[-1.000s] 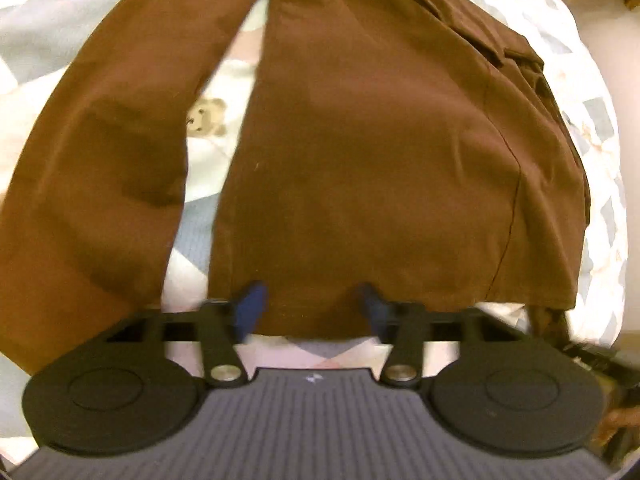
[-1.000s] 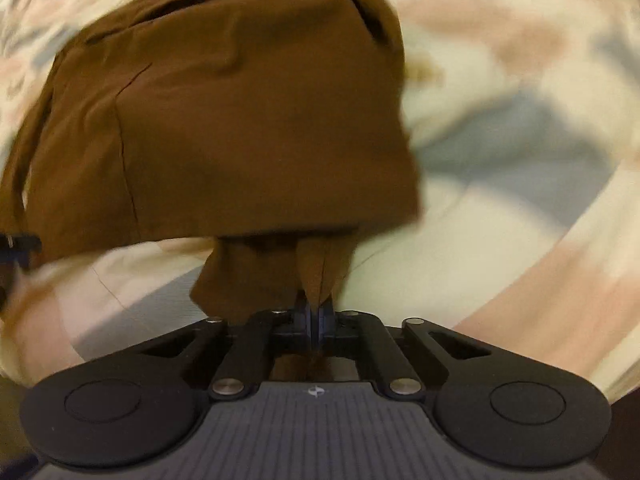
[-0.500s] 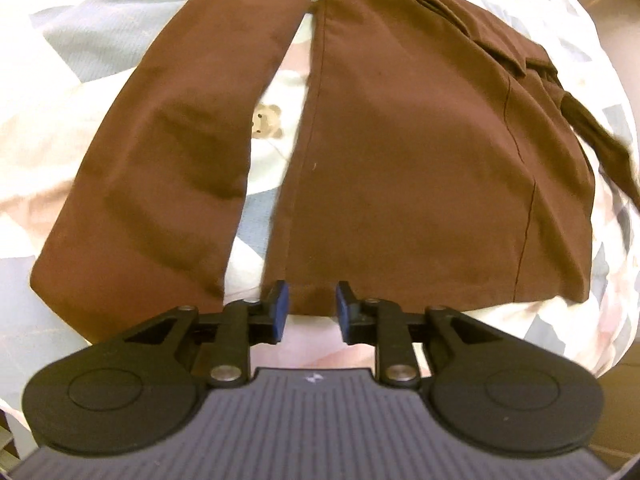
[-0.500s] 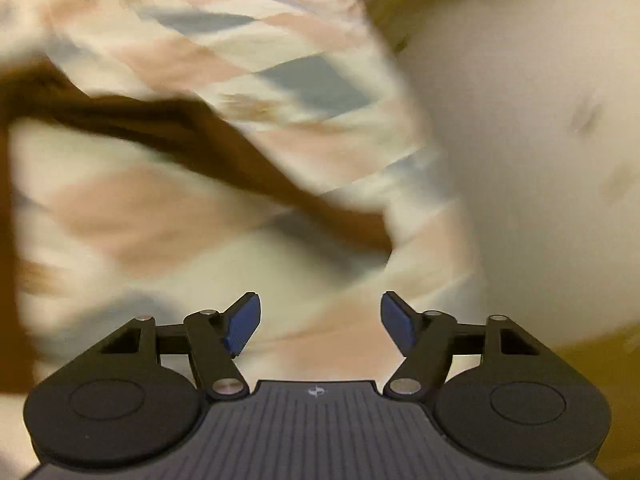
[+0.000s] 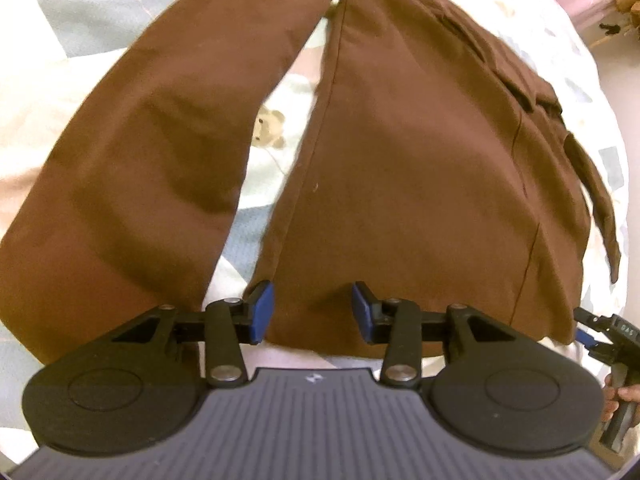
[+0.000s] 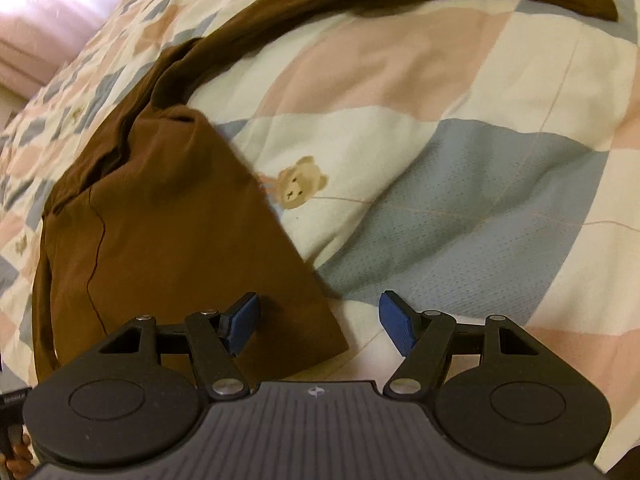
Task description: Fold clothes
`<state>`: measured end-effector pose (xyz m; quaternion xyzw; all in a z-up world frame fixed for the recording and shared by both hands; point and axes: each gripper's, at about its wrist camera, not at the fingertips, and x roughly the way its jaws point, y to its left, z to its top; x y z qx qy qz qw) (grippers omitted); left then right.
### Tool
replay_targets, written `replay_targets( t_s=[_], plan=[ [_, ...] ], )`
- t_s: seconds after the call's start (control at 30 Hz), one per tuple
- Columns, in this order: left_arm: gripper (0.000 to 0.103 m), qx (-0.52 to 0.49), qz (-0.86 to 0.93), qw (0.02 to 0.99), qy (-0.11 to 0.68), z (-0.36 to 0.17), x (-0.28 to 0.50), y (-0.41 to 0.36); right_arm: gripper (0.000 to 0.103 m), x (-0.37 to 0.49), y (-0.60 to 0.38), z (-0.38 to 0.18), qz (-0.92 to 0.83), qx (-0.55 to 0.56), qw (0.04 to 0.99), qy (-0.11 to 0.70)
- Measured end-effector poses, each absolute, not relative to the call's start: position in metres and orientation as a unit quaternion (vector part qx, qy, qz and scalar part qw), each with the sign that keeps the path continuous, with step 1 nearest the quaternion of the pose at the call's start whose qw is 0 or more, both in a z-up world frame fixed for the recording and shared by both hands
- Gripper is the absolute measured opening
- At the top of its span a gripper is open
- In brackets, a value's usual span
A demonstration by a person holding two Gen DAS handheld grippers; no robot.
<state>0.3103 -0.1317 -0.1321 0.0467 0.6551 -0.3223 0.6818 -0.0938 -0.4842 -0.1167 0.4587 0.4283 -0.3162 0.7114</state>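
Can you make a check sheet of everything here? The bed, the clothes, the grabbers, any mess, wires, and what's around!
Surface: quilt with checks and bears, a bit rumpled.
Job's things: brown trousers spread flat, legs apart, hems nearest the cameras.
Clutter: nothing seen.
Grippers: left hand-held gripper jaws opening over one leg's hem, pads not pressing it; right hand-held gripper open over that leg's hem corner.
Cables: nothing seen.
Surroundings: pink pillow at the far end; floor beside the bed.

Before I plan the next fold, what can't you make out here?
- Brown garment: its top is cut off by the left wrist view's upper edge.
- Its near hem: hidden behind the left gripper, fingers opening.
- Right gripper: open; its body hides the quilt below.
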Motion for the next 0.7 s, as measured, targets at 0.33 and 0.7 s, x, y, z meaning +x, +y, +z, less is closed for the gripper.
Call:
replay_targets(
  t_s=[0.33, 0.7],
  plan=[
    [0.060, 0.102, -0.345, 0.703, 0.614, -0.130, 0.299, -0.124, 0.068, -0.085, -0.484, -0.123, -0.320, 0.447, 0.731, 0.405],
    [0.003, 0.011, -0.359, 0.671, 0.648, -0.125, 0.314, -0.115, 0.007, -0.079, -0.483, -0.127, -0.286, 0.466, 0.727, 0.414]
  ],
)
